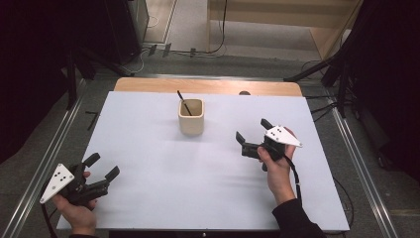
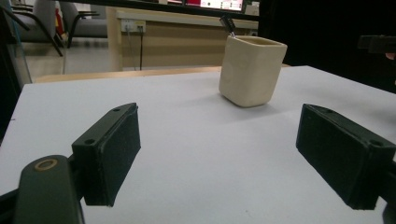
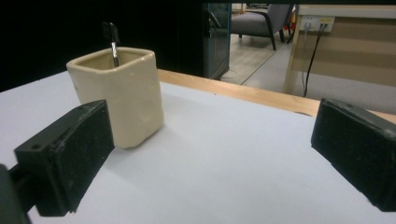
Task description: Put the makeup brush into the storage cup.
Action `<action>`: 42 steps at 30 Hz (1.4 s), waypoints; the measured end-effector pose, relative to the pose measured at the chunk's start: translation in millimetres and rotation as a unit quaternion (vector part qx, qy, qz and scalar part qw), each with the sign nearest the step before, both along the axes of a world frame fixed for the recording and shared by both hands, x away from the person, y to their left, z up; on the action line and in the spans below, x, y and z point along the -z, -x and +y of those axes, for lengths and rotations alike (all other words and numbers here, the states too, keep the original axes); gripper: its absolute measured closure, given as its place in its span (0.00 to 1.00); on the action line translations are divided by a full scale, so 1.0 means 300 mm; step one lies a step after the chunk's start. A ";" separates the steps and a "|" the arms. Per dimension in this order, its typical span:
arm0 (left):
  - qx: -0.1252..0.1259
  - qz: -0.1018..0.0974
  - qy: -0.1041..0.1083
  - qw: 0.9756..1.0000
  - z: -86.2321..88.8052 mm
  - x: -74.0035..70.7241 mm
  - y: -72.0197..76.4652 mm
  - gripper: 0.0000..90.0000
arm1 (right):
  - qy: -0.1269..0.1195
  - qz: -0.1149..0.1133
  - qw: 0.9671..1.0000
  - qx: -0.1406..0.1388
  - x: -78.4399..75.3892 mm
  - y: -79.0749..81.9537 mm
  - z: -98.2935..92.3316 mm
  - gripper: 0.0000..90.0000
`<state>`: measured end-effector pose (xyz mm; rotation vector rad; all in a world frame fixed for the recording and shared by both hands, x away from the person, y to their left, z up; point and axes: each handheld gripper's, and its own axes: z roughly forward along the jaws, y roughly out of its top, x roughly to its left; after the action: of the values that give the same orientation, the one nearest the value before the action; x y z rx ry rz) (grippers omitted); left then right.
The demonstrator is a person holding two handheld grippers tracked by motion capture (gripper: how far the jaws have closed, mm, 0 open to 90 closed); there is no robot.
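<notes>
Cream ceramic, square-mouthed, the cup (image 1: 191,117) stands upright on the white bench (image 1: 163,188) in the upper middle of the high view, with a thin dark stick (image 1: 182,102) leaning out of it. At lower left the left tongs (image 1: 102,166) hover with jaws spread wide and nothing between them. At right of centre the right tongs (image 1: 252,130) are likewise released, well apart from the cup.
</notes>
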<state>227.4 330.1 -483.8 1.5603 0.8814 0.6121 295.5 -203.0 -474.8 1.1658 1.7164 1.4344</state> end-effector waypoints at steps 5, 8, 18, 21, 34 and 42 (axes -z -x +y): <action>0.000 0.001 -0.001 1.000 -0.001 0.000 0.000 0.16 | 0.004 0.003 1.000 0.002 0.007 0.022 -0.033 0.00; 0.000 0.001 -0.002 1.000 -0.001 0.000 0.000 0.16 | 0.006 0.005 1.000 0.005 0.015 0.037 -0.055 0.00; 0.001 0.002 -0.003 1.000 -0.006 0.001 0.000 0.16 | 0.001 0.004 1.000 0.014 0.030 0.084 -0.141 0.00; 0.001 0.002 -0.003 1.000 -0.006 0.001 0.000 0.16 | 0.003 0.006 1.000 0.015 0.036 0.098 -0.160 0.00; 0.002 0.002 -0.005 1.000 -0.009 0.001 0.001 0.16 | 0.011 0.011 1.000 0.024 0.070 0.166 -0.255 0.00; 0.002 0.002 -0.009 1.000 -0.013 0.002 0.000 0.16 | 0.017 0.012 0.999 0.028 0.081 0.213 -0.295 0.00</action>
<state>227.3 326.2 -484.3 1.5798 0.8771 0.6170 231.6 -291.6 -499.2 1.2071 1.7051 1.3576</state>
